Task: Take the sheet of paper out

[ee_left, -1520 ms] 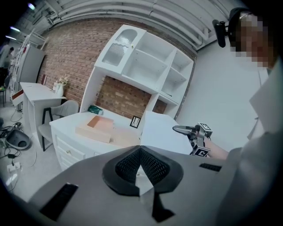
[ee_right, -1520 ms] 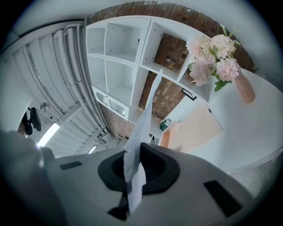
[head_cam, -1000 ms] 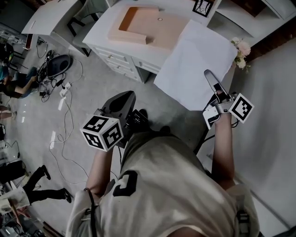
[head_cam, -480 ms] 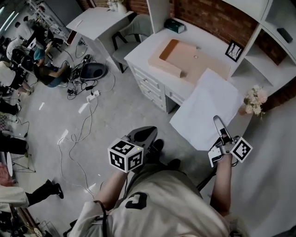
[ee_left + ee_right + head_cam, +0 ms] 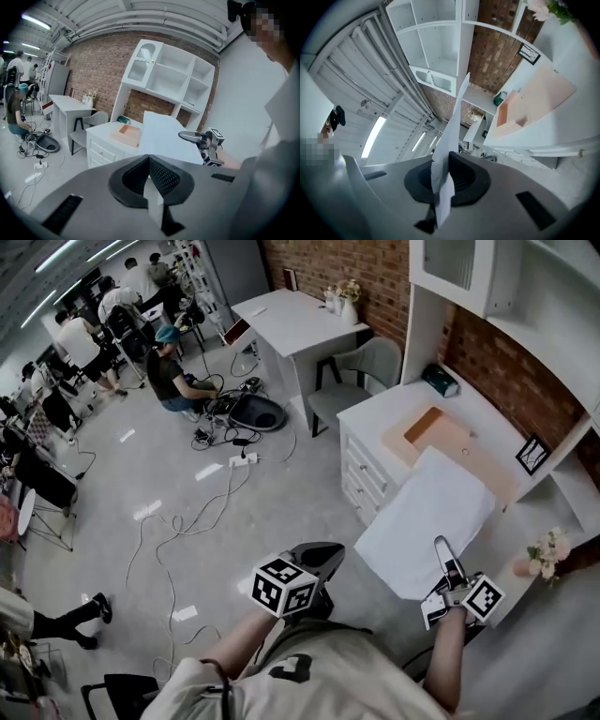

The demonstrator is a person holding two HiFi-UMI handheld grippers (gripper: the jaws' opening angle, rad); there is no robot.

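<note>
The white sheet of paper [image 5: 427, 521] hangs in the air in front of the white desk [image 5: 370, 427], clamped at its near corner by my right gripper [image 5: 441, 547]. In the right gripper view the sheet [image 5: 452, 126] stands edge-on, rising from the shut jaws [image 5: 449, 157]. My left gripper [image 5: 323, 554] is to the left, over the floor, with its jaws together and nothing in them [image 5: 148, 159]. From the left gripper view I see the sheet [image 5: 164, 136] and the right gripper [image 5: 183, 136] beyond it. A peach-coloured tray [image 5: 441, 437] lies on the desk.
A grey chair [image 5: 352, 381] stands left of the desk. On the desk are a teal box [image 5: 439, 379] and a framed picture [image 5: 532, 454]; pink flowers [image 5: 548, 549] are to the right. Cables [image 5: 187, 521] trail over the floor. Several people [image 5: 173, 381] work at far left.
Both grippers have drawn back from the desk, the sheet going along in the right one. The head view now takes in much more of the room.
</note>
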